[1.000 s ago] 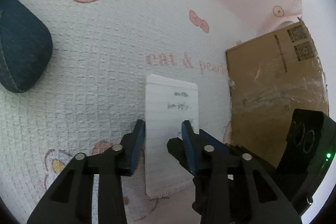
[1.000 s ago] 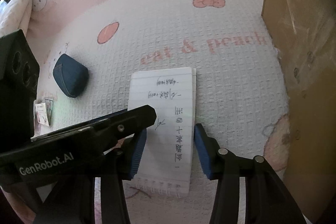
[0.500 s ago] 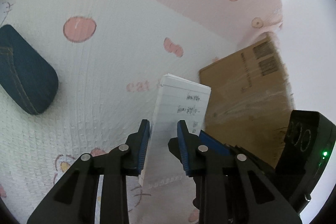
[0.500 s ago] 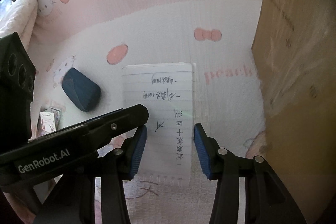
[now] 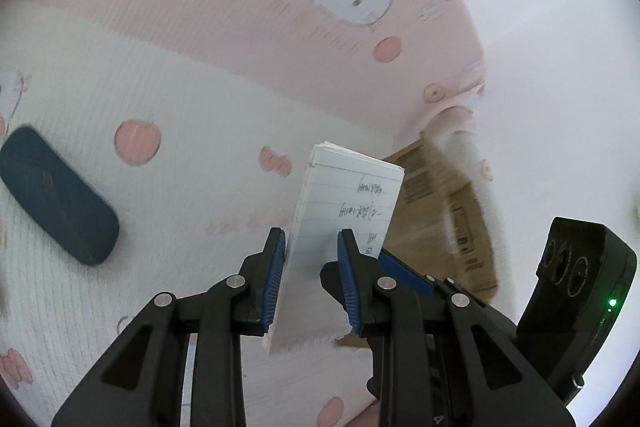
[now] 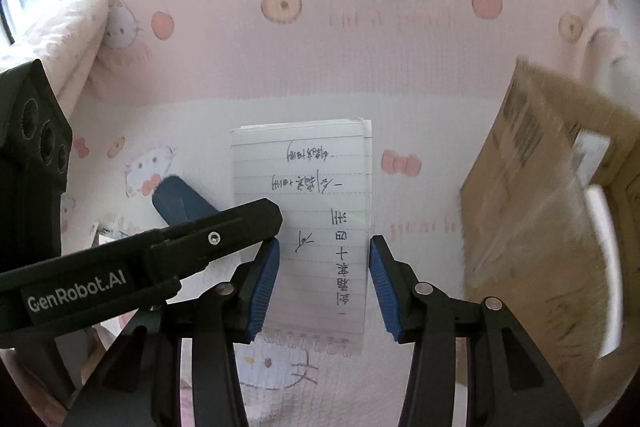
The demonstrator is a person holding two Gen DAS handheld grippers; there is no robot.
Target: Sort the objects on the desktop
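Note:
A white lined notebook [image 5: 348, 203] with handwriting is lifted off the blanket. My left gripper [image 5: 312, 267] is shut on its left side and holds it tilted in the air. In the right wrist view the notebook [image 6: 304, 195] sits between my right gripper's [image 6: 324, 279] blue pads, which stand just outside its width; the right pad [image 6: 384, 287] lies against its right edge, and the left gripper's arm [image 6: 168, 251] crosses in from the left. A dark blue case [image 5: 56, 203] lies on the blanket at the left, and it shows behind the left arm in the right wrist view [image 6: 180, 203].
A brown cardboard box [image 5: 444, 211] stands to the right of the notebook; it also shows in the right wrist view [image 6: 552, 211]. The pink and white cat-print blanket [image 5: 192, 99] covers the surface. A folded blanket edge [image 6: 52, 39] rises at the far left.
The notebook has come up off the blanket with both grippers, and the left jaws have closed onto it. The views have pulled back, so the case and the box look smaller.

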